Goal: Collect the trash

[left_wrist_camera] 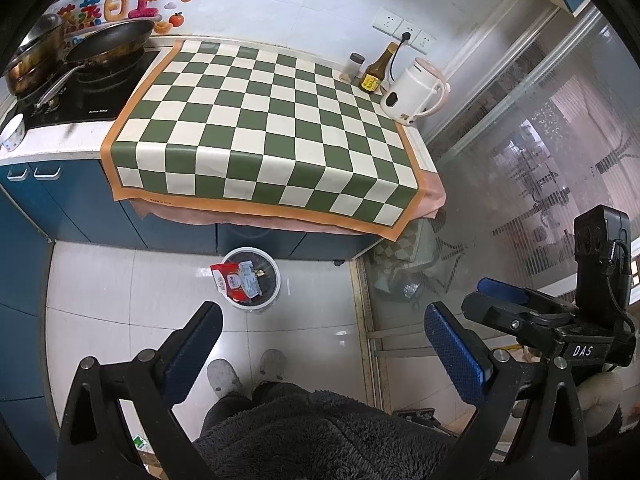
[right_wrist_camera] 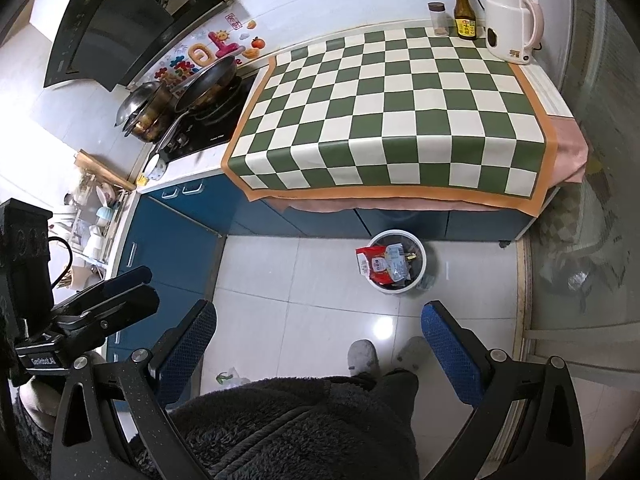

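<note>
Both tools, left (left_wrist_camera: 322, 334) and right (right_wrist_camera: 318, 330), spread apart, empty; wrapper-filled trash bin (left_wrist_camera: 251, 280) on floor ahead, well apart.

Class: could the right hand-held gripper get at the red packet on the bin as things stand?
Probably yes. The right hand-held gripper is open and empty, the red packet lies on top at the bin's rim, and only bare floor shows between them. It would need lowering first.

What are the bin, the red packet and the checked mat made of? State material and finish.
Bin: looks like smooth white plastic. Red packet: probably glossy plastic film, creased, with a printed label. Checked mat: likely wipeable vinyl or oilcloth; it lies flat and bends stiffly over the counter edge.
</note>
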The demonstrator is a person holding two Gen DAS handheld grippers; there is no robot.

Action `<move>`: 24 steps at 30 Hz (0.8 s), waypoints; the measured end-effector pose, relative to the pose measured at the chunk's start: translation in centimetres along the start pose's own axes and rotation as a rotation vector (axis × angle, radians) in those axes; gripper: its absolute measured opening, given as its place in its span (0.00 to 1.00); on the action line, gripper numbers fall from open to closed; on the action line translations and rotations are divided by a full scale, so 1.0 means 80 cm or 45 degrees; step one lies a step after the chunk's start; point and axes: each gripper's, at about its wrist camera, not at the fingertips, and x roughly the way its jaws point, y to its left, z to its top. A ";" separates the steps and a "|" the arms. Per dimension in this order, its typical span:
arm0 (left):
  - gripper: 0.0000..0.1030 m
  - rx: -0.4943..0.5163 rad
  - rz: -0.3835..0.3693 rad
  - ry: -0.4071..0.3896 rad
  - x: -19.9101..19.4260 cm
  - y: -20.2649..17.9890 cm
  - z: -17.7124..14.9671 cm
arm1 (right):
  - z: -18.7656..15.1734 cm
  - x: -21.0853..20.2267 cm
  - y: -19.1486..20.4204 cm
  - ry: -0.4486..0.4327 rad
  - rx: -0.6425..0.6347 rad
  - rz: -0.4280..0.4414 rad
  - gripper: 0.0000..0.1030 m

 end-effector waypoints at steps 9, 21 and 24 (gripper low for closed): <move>1.00 0.001 -0.001 -0.001 0.000 0.001 -0.001 | 0.000 0.000 0.002 -0.001 -0.001 0.001 1.00; 1.00 0.006 -0.002 -0.003 -0.002 0.005 0.001 | 0.003 0.001 0.002 -0.003 -0.002 0.004 1.00; 1.00 0.008 -0.004 -0.002 -0.002 0.006 0.000 | 0.003 0.001 0.001 -0.004 0.001 0.005 1.00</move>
